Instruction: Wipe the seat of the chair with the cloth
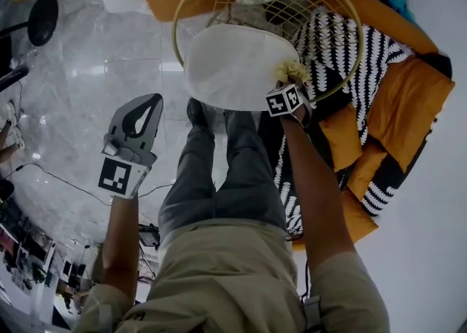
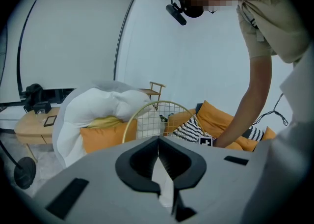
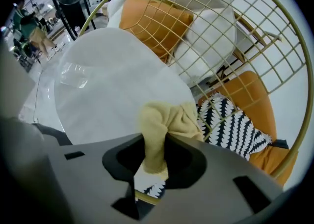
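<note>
Head view looks straight down on a round chair with a white seat (image 1: pixel 233 69) and a gold wire back (image 1: pixel 343 10). It stands on a glossy pale floor (image 1: pixel 87 69). The right gripper (image 1: pixel 293 83) is at the seat's right edge, where the seat meets the wire rim. Its jaws are closed on a yellow cloth (image 1: pixel 290 70). The cloth bunches out past the jaw tips and lies on that same right edge, as far as I can see touching it.

In the right gripper view the cloth (image 3: pixel 164 120) is squeezed between the jaws of the right gripper (image 3: pixel 154 144). Its loose end is spread against the near edge of the seat (image 3: pixel 113 85), just beside the wire back (image 3: pixel 235 31). Behind the wires are an orange cushion (image 3: pixel 152 21) and a black-and-white patterned cushion (image 3: pixel 235 125).

The left gripper (image 1: pixel 152 102) is held out over the floor, well apart from the chair and off the seat's left side. In the left gripper view the jaws of the left gripper (image 2: pixel 158 142) are pressed together at the tips with nothing between them. The person's grey trouser legs (image 1: pixel 219 171) stand just below the seat's front edge, between the two arms.
</note>
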A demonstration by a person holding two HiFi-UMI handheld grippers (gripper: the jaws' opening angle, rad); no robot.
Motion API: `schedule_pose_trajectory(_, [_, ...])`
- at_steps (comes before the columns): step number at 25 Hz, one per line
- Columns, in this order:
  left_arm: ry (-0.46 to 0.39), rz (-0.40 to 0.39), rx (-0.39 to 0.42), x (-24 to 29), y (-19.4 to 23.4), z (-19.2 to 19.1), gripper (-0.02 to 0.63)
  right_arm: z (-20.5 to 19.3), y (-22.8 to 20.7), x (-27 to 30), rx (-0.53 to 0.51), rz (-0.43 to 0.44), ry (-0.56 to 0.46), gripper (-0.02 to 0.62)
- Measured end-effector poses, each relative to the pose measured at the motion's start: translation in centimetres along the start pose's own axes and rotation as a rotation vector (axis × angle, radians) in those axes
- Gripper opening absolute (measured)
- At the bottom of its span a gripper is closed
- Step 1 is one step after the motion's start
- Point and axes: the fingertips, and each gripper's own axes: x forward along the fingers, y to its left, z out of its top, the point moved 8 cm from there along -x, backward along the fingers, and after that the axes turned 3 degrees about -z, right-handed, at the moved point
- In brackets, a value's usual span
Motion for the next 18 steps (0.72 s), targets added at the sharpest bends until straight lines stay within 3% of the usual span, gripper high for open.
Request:
schedule_pose_trajectory(4, [0.001, 0.009, -0.011, -0.7, 0.1, -0.9, 0.016, 3.3, 6.0, -0.1, 0.001, 0.107, -0.031, 0.106])
schedule_pose_trajectory(9, [0.005, 0.031, -0.026, -1.8, 0.6, -1.9, 0.016, 10.3, 18.3, -3.5, -0.090, 0.396, -0.178, 0.106])
schedule_pose_trajectory(11, [0.003, 0.039, -0.030, -2.2, 0.7, -2.1, 0.015, 12.9, 22.2, -5.7, -0.158, 0.472, -0.257, 0.106])
schedule_pose_trajectory(14, [0.003, 0.048, -0.037, -2.7, 0.9, -2.3, 0.017, 14.8, 25.1, -7.6, -0.214, 0.512, -0.316, 0.106])
schedule_pose_trajectory(18, [-0.003, 0.045, -0.031, -2.7, 1.1, -2.3, 0.015, 13.1, 24.0, -6.5, -0.239, 0.488, -0.283, 0.104])
